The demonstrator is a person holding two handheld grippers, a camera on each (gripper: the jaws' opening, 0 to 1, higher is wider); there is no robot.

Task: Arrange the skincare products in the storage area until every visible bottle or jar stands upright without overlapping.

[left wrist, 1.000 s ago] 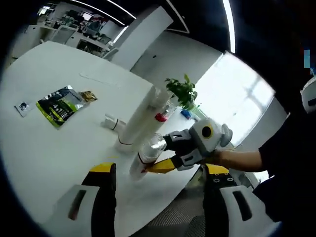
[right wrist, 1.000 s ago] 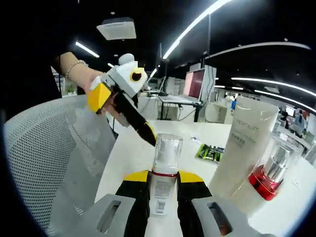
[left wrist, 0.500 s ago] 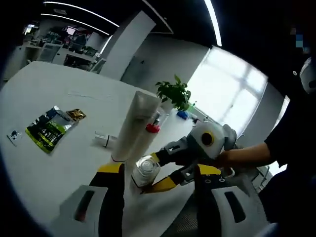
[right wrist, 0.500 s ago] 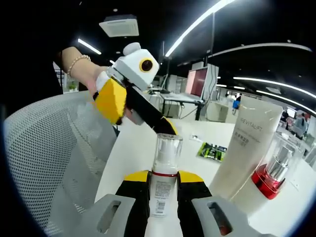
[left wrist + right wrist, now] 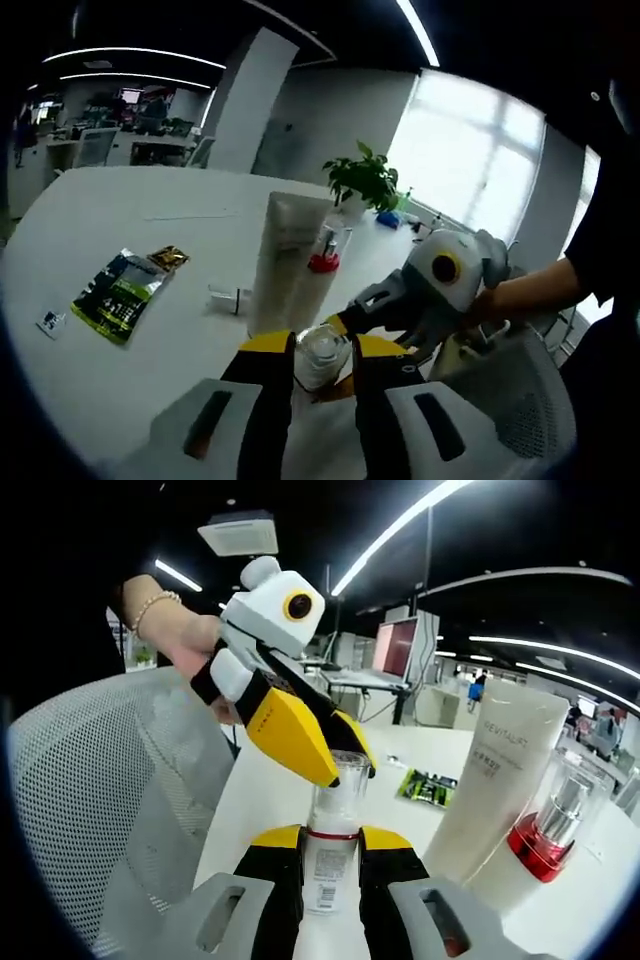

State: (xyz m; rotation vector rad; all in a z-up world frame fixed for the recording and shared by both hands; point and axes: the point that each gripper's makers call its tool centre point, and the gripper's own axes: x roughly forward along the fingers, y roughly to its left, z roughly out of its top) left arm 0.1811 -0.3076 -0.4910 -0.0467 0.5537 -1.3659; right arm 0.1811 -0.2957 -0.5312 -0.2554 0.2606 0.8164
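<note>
Table (image 5: 120,230): a large white surface running across the left and middle of the left gripper view.
Mesh chair (image 5: 90,800): a pale grey back, taking up the left of the right gripper view.
Tall tube (image 5: 495,780): cream-white, standing upright at the right of the right gripper view; it is at centre in the left gripper view (image 5: 285,265).
Red-collared bottle (image 5: 550,830): clear cap, upright, just beside the tube at the far right.
Green sachet (image 5: 120,295): lying flat at the left of the left gripper view, well apart from the bottles.
Pump bottle (image 5: 335,820): clear cap and red collar, upright at bottom centre of the right gripper view; seen from above at bottom centre of the left gripper view (image 5: 322,355).
Right gripper (image 5: 330,865): jaws closed narrowly on the pump bottle's body.
Left gripper (image 5: 322,360): jaws narrow on either side of the bottle's cap; whether they press it I cannot tell.
Step in hand: probably steadying the pump bottle with both grippers near the table's front edge.
Next move: likely calls for setting it down upright beside the tube without knocking either neighbour, then letting go gently.
</note>
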